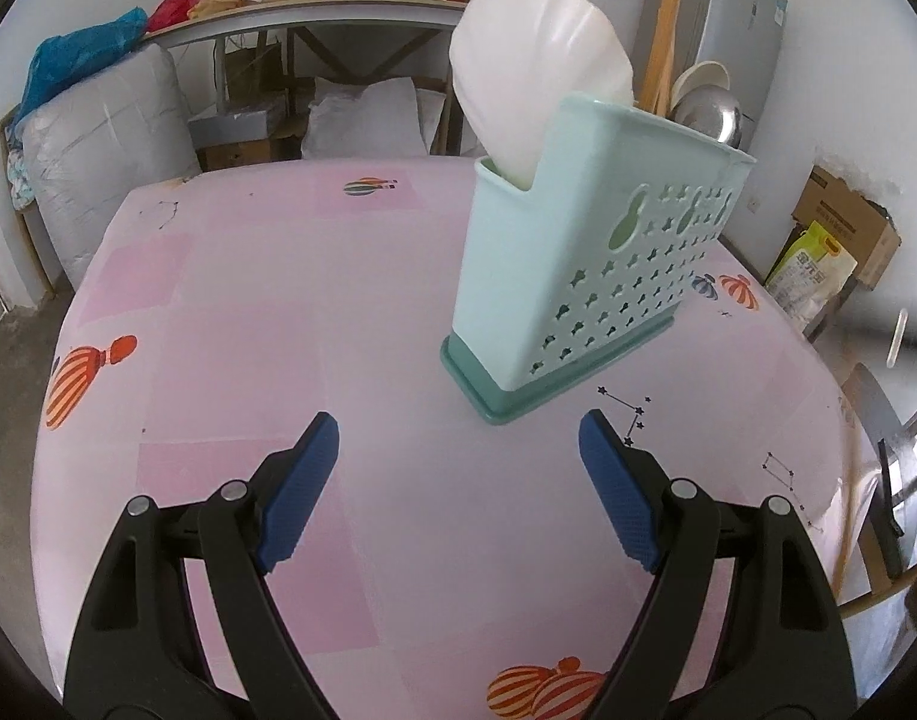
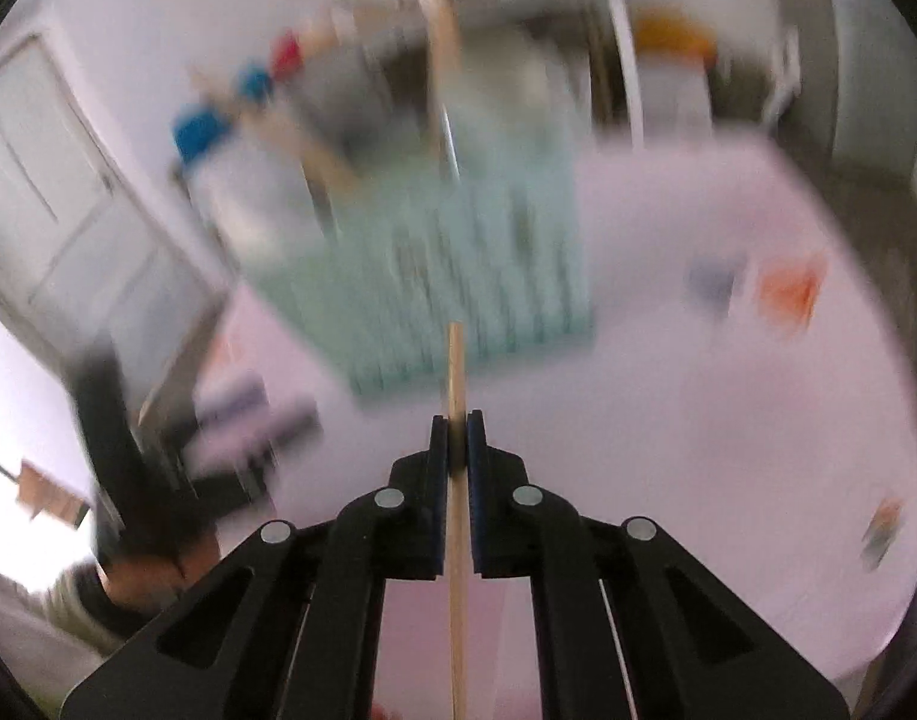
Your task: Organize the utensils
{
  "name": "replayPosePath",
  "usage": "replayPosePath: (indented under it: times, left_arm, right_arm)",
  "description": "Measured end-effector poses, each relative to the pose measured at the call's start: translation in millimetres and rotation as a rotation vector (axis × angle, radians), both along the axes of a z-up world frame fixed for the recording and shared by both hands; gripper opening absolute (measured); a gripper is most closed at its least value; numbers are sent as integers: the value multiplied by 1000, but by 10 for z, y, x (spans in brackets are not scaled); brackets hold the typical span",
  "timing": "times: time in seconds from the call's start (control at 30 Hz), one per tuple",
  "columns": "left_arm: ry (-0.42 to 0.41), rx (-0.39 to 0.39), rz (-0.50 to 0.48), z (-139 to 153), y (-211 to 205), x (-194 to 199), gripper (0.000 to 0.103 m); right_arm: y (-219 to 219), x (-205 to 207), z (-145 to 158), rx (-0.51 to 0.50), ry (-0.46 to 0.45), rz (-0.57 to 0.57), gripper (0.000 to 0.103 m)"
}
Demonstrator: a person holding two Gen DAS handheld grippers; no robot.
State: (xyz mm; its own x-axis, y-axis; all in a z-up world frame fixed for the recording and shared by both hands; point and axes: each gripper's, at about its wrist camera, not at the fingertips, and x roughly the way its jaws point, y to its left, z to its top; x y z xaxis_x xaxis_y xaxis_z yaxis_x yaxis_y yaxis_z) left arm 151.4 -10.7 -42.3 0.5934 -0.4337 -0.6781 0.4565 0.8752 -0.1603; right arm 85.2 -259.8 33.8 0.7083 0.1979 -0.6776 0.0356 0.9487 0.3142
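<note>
Now right gripper [image 2: 457,420] fingers clamped on wooden chopstick [image 2: 456,372]; left gripper [image 1: 458,438] fingers wide apart, empty; mint utensil holder [image 1: 584,276] on desk [image 1: 218,360], white rice paddle [image 1: 536,60] inside; risk: thin stick pivots in grip, misses slot.

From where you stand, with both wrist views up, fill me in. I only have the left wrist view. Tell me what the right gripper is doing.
Observer: The right gripper is shut on a thin wooden chopstick, which runs back between its fingers.
Operator: Say where it is pointing.
Observer: Toward the mint-green utensil holder on the pink tablecloth; that view is motion-blurred.
Operator: Report whether my gripper shows from there.
Observer: A dark blurred shape at the left edge may be the left gripper, with a sleeve below it; I cannot tell more.
</note>
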Motion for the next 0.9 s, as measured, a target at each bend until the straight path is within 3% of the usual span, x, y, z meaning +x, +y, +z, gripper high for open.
replayPosePath:
  times: [0.1,0.27,0.37,0.47,0.57,0.63,0.8,0.87,0.9]
  left_arm:
    - [-8,-6,7,49,12,-14,78]
    - [-42,-9,27,150,71,-27,78]
    - [-49,-12,24,172,45,-24,78]
    - [-65,-13,8,199,-4,-35,78]
    - [-89,-19,-10,227,-62,-63,78]
    - [-108,-18,-16,236,-108,-75,78]
    - [-116,-29,-27,231,-175,-55,78]
    - [-123,-30,-31,232,-207,-27,78]
    - [-123,-32,-31,231,-213,-9,78]
  right_arm:
    - [6,142,652,-60,-267,-39,6]
    - [40,282,1417,-90,-596,-78,6]
    - [75,367,1667,-74,-730,-97,6]
    - [151,545,1659,-84,-817,-110,6]
    - [314,696,1421,-95,-847,-97,6]
    - [424,802,1179,-163,-840,-98,6]
    - [359,922,545,-154,-678,-23,11]
    - [270,811,399,-132,-610,7,52]
    - [209,706,358,-124,-591,9,59]
